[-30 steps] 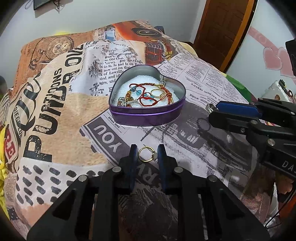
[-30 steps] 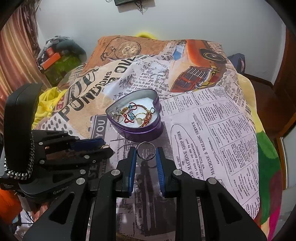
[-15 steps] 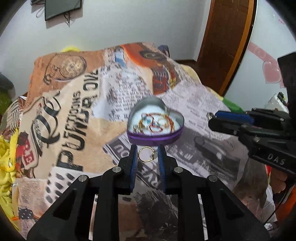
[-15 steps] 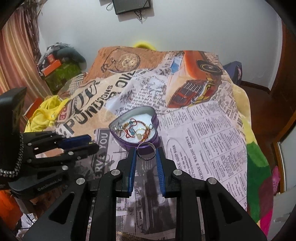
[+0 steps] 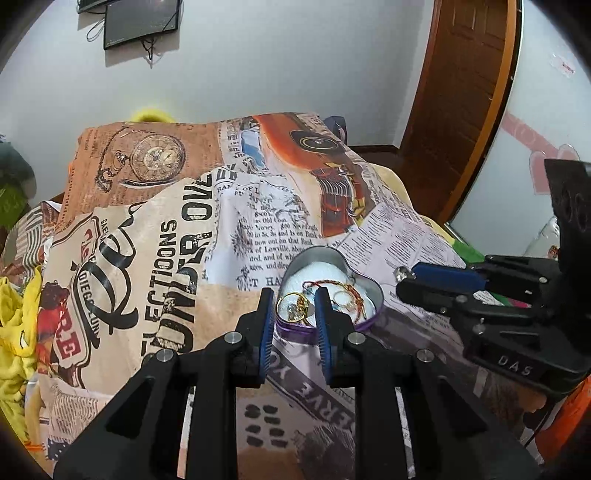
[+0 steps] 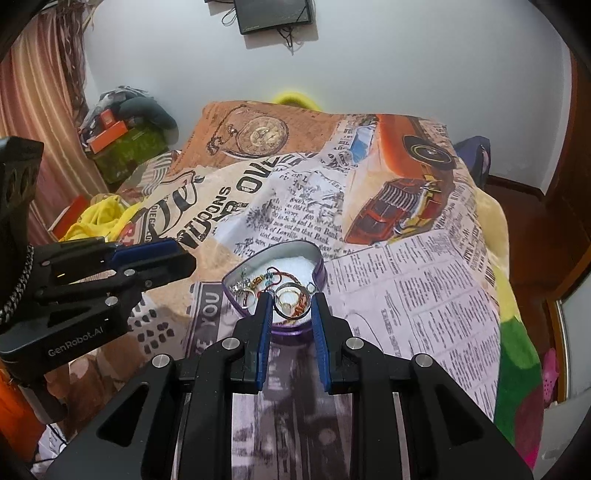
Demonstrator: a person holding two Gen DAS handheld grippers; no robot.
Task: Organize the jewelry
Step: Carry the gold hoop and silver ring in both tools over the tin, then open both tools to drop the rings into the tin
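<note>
A purple heart-shaped tin (image 5: 373,295) lies on the printed bedspread with bracelets and rings on its white lining. My left gripper (image 5: 293,297) hovers above the tin's near left side, shut on a gold ring (image 5: 280,303) that stands upright between the blue pads. My right gripper (image 6: 291,301) is shut on a silver ring (image 6: 291,284) over the tin's (image 6: 320,271) near edge. In the left wrist view the right gripper (image 5: 404,277) reaches in from the right, just beside the tin. In the right wrist view the left gripper (image 6: 184,254) comes in from the left.
The newspaper-print bedspread (image 5: 166,258) covers the whole bed. Yellow cloth (image 5: 14,332) hangs at the left edge. A wooden door (image 5: 469,92) stands at the back right and a dark screen (image 6: 275,14) hangs on the wall. Boxes and bags (image 6: 125,144) pile up at the far left.
Both grippers have risen and tilted up, each keeping its ring. The tin now looks smaller and sits right behind the fingertips in both views.
</note>
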